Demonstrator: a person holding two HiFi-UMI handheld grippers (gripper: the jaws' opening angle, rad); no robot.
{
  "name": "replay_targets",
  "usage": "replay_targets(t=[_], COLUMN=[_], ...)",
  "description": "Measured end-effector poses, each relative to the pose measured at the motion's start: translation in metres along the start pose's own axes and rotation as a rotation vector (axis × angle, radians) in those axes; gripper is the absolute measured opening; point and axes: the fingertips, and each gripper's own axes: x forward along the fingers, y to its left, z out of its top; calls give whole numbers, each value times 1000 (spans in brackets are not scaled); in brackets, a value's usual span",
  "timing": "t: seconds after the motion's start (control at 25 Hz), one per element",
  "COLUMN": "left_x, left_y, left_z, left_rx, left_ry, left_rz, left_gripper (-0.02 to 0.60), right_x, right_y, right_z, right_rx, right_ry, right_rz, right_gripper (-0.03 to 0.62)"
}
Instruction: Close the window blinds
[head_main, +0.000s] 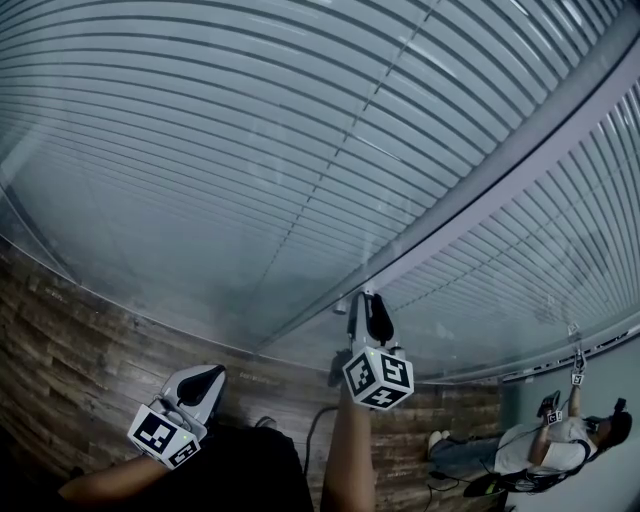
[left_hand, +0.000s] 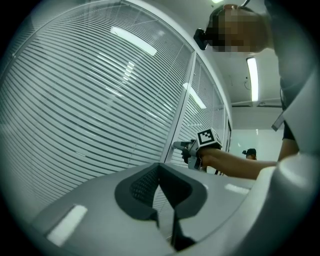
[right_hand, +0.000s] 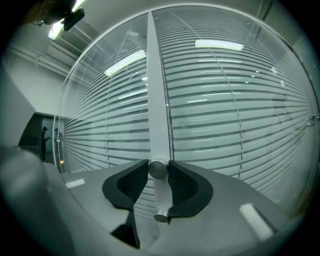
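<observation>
glass-fronted blinds (head_main: 250, 150) fill the wall, slats look partly open. right gripper (head_main: 368, 300) clamps the round knob (right_hand: 158, 169) on the mullion (right_hand: 155, 100) (presumably the tilt control). left gripper (head_main: 208, 377) jaws together, empty, parked low out of the way.

Legible text: none found.
No words, numbers or brand names can be read; only black-and-white square code patterns on the left marker cube (head_main: 165, 436) and right marker cube (head_main: 379, 378).
</observation>
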Motion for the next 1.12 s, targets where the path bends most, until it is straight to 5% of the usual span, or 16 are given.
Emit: replay_targets(t=[0.16,0.36,0.76,0.84,1.0,1.12], left_x=[0,6,11,13,14,11], left_y=[-3,-6,-29,-28,-24,-26], left_z=[1,5,5,4,7,6], left_rx=[25,30,150,155,140,118], left_ry=[-3,-8,5,12,13,2], left_rz=[-15,-21,-109,-108,-104,-133], left_gripper=[-2,-2,-2,-2,-2,-2], right_x=[-1,0,-5,-4,-8,-9], right_y=[5,9,17,17,13,6], right_z=[-2,-2,-13,-13,-3,-3], right_rx=[-167,-544,-1066,-1025,-459,-186], right_ry=[26,87,149,147,69,16], right_rz=[-17,-68,-25,-27,33,7], right_gripper=[127,126,129,131,133,145])
